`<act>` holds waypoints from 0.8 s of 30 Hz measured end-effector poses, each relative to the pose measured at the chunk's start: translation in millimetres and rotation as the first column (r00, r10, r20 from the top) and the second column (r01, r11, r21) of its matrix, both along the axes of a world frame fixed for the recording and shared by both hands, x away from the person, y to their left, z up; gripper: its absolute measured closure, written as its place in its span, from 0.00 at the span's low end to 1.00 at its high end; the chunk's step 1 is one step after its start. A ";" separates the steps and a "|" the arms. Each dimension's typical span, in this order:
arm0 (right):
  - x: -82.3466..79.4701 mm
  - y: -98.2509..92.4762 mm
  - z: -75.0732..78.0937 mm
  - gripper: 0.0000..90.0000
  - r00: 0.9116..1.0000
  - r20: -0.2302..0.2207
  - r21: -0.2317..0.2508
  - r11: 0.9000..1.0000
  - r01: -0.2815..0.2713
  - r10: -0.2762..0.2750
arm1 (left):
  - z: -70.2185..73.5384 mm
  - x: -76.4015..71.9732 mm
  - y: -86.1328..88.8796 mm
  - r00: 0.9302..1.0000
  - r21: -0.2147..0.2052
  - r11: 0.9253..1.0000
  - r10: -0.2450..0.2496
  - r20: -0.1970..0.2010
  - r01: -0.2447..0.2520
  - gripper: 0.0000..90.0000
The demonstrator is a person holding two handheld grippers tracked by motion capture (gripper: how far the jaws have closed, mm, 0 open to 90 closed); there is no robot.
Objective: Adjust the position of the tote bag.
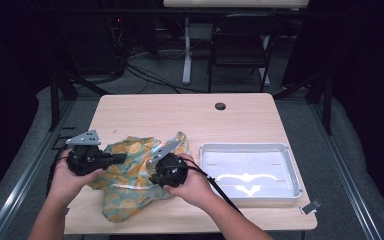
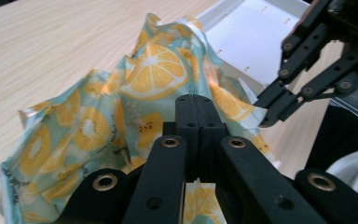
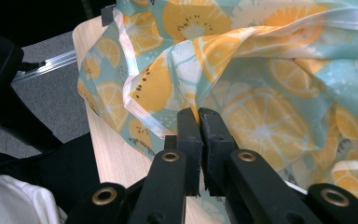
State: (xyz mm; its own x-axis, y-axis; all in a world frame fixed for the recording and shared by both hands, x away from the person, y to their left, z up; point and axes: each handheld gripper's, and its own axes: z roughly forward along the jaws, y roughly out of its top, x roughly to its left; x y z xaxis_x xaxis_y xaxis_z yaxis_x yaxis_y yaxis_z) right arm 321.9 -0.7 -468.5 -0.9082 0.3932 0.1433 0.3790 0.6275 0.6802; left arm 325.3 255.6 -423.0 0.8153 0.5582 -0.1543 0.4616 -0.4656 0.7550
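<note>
one patterned cloth (image 1: pixel 130 180) with orange-slice print is seen crumpled near the front edge of the table (image 1: pixel 180 112), left of centre. its long axis is laid roughly from the front-left toward the tray (image 1: pixel 290 165), with one peak raised at the tray end.

left gripper (image 1: pixel 117 158): jaws are closed flat together; in the left gripper view (image 2: pixel 193 105) a fold of the cloth (image 2: pixel 158 74) is pinched between them. right gripper (image 1: pixel 155 179): jaws are closed on a cloth fold, seen in the right gripper view (image 3: pixel 199 116).

the table's front-left corner and the cloth's white hem (image 3: pixel 135 105) are given by the right gripper view. the tray interior (image 2: pixel 256 32) and the right gripper's linkage (image 2: pixel 307 79) are given by the left gripper view. the whole layout is given by the high view.

count: one cloth, one tray, two grippers, two hands, one chair (image 1: pixel 240 40) beyond the far edge.
</note>
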 end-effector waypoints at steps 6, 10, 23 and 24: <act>0.8 -3.7 -9.7 0.97 1.000 -0.017 -0.010 1.000 0.008 -0.008 | -3.1 -0.3 -7.3 0.999 0.019 0.999 -0.045 -0.026 0.045 1.00; -0.2 -5.2 -15.6 0.97 1.000 -0.021 -0.019 1.000 0.011 -0.011 | -6.4 -0.3 -12.6 0.996 0.031 0.997 -0.075 -0.048 0.077 1.00; -1.4 -17.6 -16.6 0.83 0.998 -0.016 0.018 0.998 0.057 -0.056 | -22.5 4.4 -23.4 0.988 0.081 0.990 -0.106 -0.110 0.115 1.00; -1.8 -19.8 -13.9 0.81 0.998 -0.007 0.029 0.998 0.062 -0.061 | -23.4 4.3 -23.5 0.988 0.081 0.991 -0.101 -0.113 0.111 1.00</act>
State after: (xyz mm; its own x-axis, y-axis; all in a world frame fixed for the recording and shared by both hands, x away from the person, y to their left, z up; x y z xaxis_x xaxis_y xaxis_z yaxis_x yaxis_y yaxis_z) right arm 320.1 -20.5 -482.4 -0.8816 0.4438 0.1608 0.4202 0.5826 0.6957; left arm 329.6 232.2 -446.4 0.8515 0.4849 -0.1994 0.4832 -0.5781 0.6576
